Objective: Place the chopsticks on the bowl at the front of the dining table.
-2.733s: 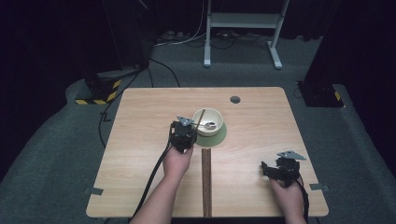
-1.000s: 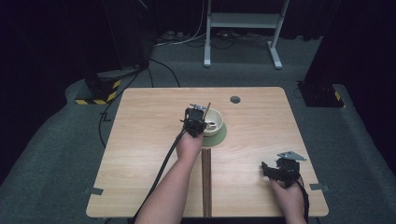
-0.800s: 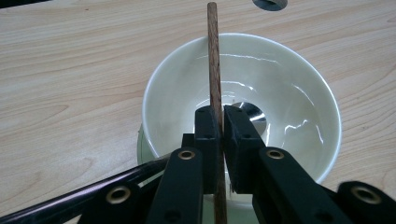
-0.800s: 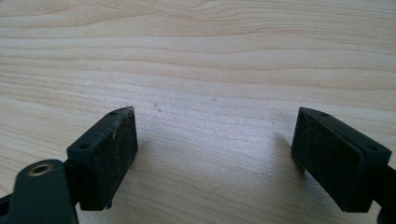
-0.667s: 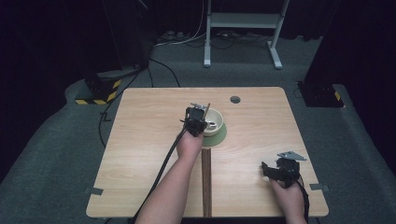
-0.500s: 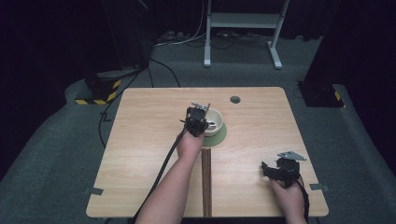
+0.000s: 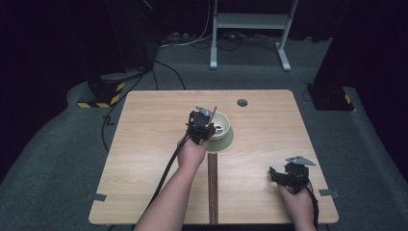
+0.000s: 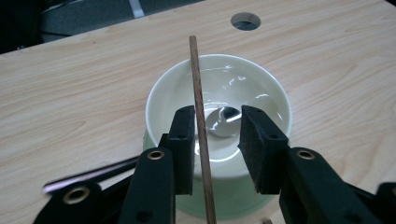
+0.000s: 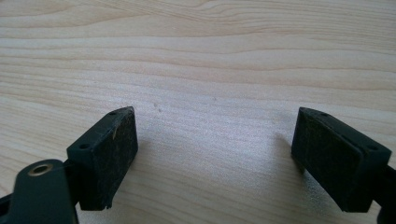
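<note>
The left gripper has just been opening its jaws around the thin brown wooden spoon handle, no longer pinching it — the spoon stands in the glossy pale-green ceramic bowl, handle leaning toward 12 o'clock. This looks like the release step; next, lift clear without knocking it. The right gripper rests spread wide and empty on the light wooden table at 5 o'clock.

Lit table amid dark surroundings; glare streaks inside the glossy bowl, soft shadows, slight blur

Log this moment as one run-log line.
left gripper: fingers just opening, wooden-handled spoon loose between them | spoon bowl in cream bowl | right gripper: open over table
</note>
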Motion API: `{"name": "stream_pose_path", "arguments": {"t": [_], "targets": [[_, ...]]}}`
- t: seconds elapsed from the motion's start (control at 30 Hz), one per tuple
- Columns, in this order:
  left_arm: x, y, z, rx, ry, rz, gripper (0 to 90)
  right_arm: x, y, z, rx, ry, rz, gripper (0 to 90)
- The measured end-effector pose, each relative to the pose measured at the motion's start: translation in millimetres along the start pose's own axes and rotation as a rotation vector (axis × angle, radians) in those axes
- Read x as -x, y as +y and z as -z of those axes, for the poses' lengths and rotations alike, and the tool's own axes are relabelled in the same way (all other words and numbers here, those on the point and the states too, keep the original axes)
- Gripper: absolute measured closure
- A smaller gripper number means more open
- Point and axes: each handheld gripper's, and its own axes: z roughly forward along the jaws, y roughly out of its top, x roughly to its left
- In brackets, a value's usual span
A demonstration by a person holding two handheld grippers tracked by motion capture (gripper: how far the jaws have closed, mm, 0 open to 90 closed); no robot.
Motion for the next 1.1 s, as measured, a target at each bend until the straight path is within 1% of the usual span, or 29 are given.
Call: {"name": "stream_pose_path", "arguments": {"t": [0.03, 0.07, 0.17, 0.2, 0.23, 0.27, 0.3, 0.33, 0.37, 0.4, 0.43, 0.47, 0.5, 0.57, 0.6, 0.63, 0.7, 0.73, 0.77, 0.83, 0.87, 0.97, 1.0, 1.03, 1.07, 1.1], "targets": [[-0.1, -1.0, 7.4, 0.005, -0.007, 0.004, 64.7, 0.0, 0.0, 0.0, 0.0, 0.0, 0.001, 14.2], [-1.6, -3.6, 17.8, 0.006, -0.022, -0.006, 64.6, 0.0, 0.0, 0.0, 0.0, 0.0, 0.0, 14.2], [-4.0, -11.7, 34.4, 0.008, -0.036, -0.006, 63.9, 0.0, 0.0, 0.0, 0.0, 0.0, 0.0, 14.2], [-5.9, -15.3, 40.5, 0.002, -0.038, -0.017, 63.9, 0.0, 0.0, 0.0, 0.0, 0.0, 0.0, 14.2], [-6.0, -19.1, 45.1, 0.007, -0.045, -0.001, 63.9, 0.0, 0.0, 0.0, 0.0, 0.0, 0.001, 14.2], [-7.9, -23.1, 50.9, -0.005, -0.048, -0.016, 63.6, 0.0, 0.0, 0.0, -0.001, 0.0, 0.001, 14.2], [-9.6, -27.1, 56.2, -0.007, -0.054, -0.017, 63.4, 0.0, 0.0, 0.0, 0.0, 0.0, 0.0, 14.2], [-10.5, -31.1, 61.3, -0.005, -0.054, -0.005, 63.4, 0.0, 0.0, 0.0, 0.0, 0.0, 0.0, 14.2], [-10.5, -31.1, 61.3, -0.005, -0.054, -0.005, 63.4, 0.0, 0.0, 0.0, 0.0, 0.0, 0.0, 14.2], [-13.6, -35.8, 67.6, -0.011, -0.058, -0.022, 63.4, 0.0, 0.0, 0.0, 0.0, 0.0, 0.0, 14.2], [-15.2, -39.8, 72.2, -0.012, -0.058, -0.024, 63.5, 0.0, 0.0, 0.1, -0.001, 0.0, 0.0, 14.2], [-17.1, -47.0, 79.1, -0.009, -0.062, -0.018, 63.5, 0.0, 0.0, 0.0, 0.0, 0.0, 0.0, 14.2], [-18.2, -51.0, 83.1, -0.014, -0.061, -0.012, 63.5, 0.0, 0.0, 0.0, 0.0, 0.0, -0.001, 14.2], [-19.7, -59.5, 88.9, -0.023, -0.064, -0.015, 63.7, -0.2, 0.0, 0.0, 0.001, -0.001, -0.003, 14.2], [-19.7, -59.5, 88.9, -0.023, -0.064, -0.015, 63.7, -0.2, 0.1, 0.0, 0.001, -0.001, -0.004, 14.2], [-20.5, -69.9, 94.7, -0.037, -0.061, -0.033, 63.8, -0.2, 0.1, 0.0, 0.001, -0.001, -0.004, 14.2], [-19.8, -77.9, 97.8, -0.038, -0.068, -0.013, 64.2, -0.2, 0.1, 0.0, 0.001, -0.001, -0.004, 14.2], [-19.3, -82.4, 99.9, -0.053, -0.066, -0.025, 64.4, -0.2, 0.1, -0.1, 0.001, -0.001, -0.004, 14.2], [-17.8, -87.4, 100.6, -0.053, -0.067, -0.023, 64.5, -0.2, 0.1, -0.1, 0.001, -0.001, -0.004, 14.2], [-16.4, -96.6, 101.9, -0.085, -0.075, -0.042, 64.8, -0.3, 0.1, -0.1, 0.002, -0.001, -0.005, 14.2], [-15.0, -101.5, 100.8, -0.094, -0.076, -0.043, 64.8, -0.3, 0.1, -0.1, 0.002, -0.001, -0.005, 14.2], [-11.5, -115.5, 93.4, -0.137, -0.07, -0.026, 65.0, -0.3, 0.0, -0.1, 0.002, -0.001, -0.004, 14.2], [-11.5, -115.5, 93.4, -0.137, -0.07, -0.026, 65.0, -0.3, 0.0, -0.1, 0.002, -0.001, -0.004, 14.2], [-9.9, -122.6, 88.9, -0.164, -0.069, -0.047, 65.0, -0.3, 0.1, -0.1, 0.001, -0.001, -0.005, 14.2], [-9.9, -122.6, 88.9, -0.164, -0.069, -0.047, 65.0, -0.3, 0.1, -0.1, 0.002, -0.001, -0.005, 14.2], [-7.6, -127.2, 85.5, -0.186, -0.071, -0.063, 65.0, 0.5, -0.2, 0.3, -0.004, 0.001, 0.009, 14.2]]}}
